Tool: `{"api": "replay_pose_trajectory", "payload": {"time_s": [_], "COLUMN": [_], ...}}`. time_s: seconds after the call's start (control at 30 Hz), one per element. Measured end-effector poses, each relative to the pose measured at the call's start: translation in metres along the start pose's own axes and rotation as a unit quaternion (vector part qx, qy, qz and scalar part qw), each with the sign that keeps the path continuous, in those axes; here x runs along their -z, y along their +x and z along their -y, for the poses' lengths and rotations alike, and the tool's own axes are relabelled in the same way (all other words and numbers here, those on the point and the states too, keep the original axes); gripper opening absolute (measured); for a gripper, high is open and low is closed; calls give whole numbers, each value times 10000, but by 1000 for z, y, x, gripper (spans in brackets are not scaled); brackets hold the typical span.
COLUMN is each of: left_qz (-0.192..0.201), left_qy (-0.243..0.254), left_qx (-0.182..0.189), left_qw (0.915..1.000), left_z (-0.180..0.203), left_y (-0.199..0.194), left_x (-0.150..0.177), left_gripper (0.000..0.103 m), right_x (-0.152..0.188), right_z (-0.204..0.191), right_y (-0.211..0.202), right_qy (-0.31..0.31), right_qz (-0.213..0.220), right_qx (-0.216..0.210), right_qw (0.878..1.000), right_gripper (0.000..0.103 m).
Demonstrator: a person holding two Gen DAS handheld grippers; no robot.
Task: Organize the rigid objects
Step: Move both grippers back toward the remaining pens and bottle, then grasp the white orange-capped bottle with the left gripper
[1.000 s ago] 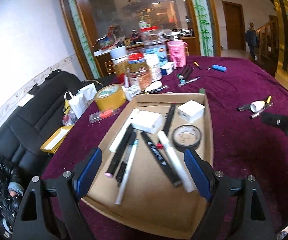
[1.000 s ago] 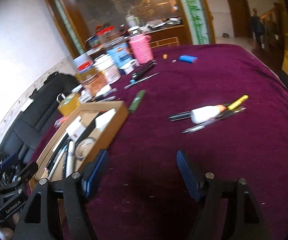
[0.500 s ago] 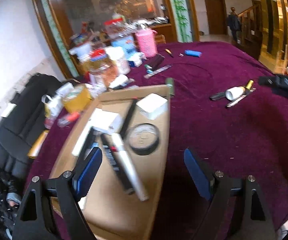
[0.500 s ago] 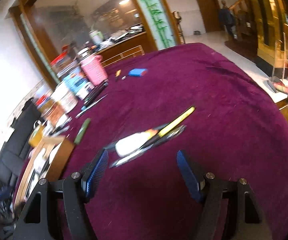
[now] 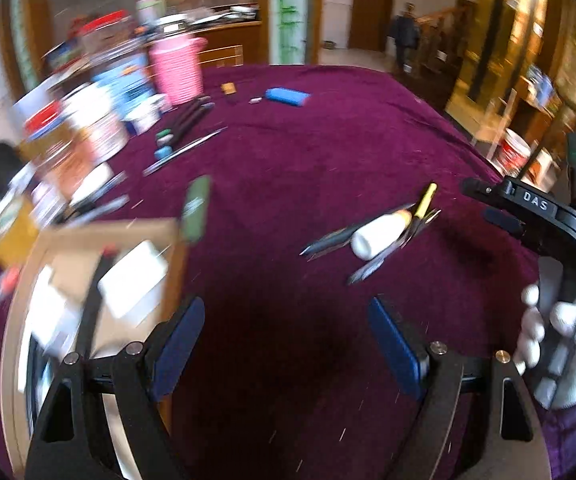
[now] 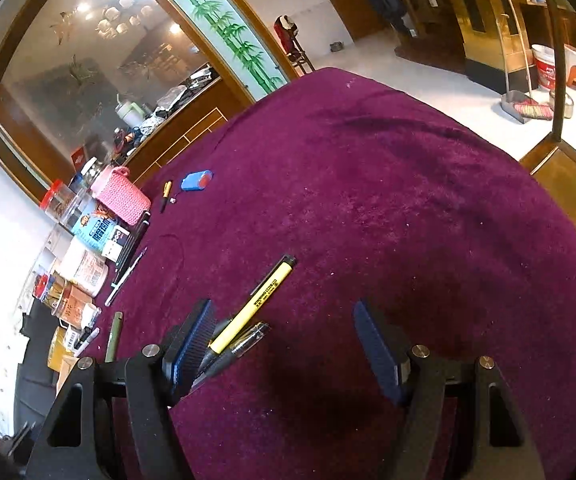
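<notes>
Jaws of the right gripper (image 6: 284, 344) and left gripper (image 5: 286, 344) stood released, empty. Beyond, a yellow marker (image 6: 254, 306) and pens (image 6: 236, 350) lay unsorted on purple cloth (image 6: 388, 200), probably next for the cardboard tray (image 5: 68, 240) far left.

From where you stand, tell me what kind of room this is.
Probably a home dining or living room: a big table under a purple cloth, a wooden sideboard below a mirror, and a staircase by the door.
</notes>
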State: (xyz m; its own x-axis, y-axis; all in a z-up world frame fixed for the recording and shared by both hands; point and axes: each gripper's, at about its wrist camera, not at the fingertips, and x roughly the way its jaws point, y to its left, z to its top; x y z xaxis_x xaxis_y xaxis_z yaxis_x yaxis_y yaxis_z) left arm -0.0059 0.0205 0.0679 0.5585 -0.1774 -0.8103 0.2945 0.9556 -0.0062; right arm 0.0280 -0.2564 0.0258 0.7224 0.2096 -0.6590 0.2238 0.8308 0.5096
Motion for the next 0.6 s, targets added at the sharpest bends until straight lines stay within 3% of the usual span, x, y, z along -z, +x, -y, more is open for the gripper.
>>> {"api": "replay_pose_trajectory", "payload": {"time_s": [0.13,0.3,0.4,0.47,0.6], "left_qz": [-125,37,-80,-259,-297], "left_qy": [248,762,941,1064,1490], "left_qx": [231,351,576,711,671], "left_qw": [9993,9965,9939,9914,9861], "left_z": [17,39,51,60,74], "left_y": [38,70,83,87,78], "left_x": [-23,-41,-45,-43,-31], "left_gripper": [83,81,63,42,29], "right_x": [1,1,1,1,1], "right_z": [-2,-5,-4,-3,-3], "right_y": [0,-1,-1,0,1], "right_qy": [-78,-106,-100,-90,-89], "right_qz": [-8,32,62,36,13], "right_qx": [-3,18,82,109,137], "right_qw": [10000,9999,9999,9999,9999], "right_gripper": [75,75,75,75,75]}}
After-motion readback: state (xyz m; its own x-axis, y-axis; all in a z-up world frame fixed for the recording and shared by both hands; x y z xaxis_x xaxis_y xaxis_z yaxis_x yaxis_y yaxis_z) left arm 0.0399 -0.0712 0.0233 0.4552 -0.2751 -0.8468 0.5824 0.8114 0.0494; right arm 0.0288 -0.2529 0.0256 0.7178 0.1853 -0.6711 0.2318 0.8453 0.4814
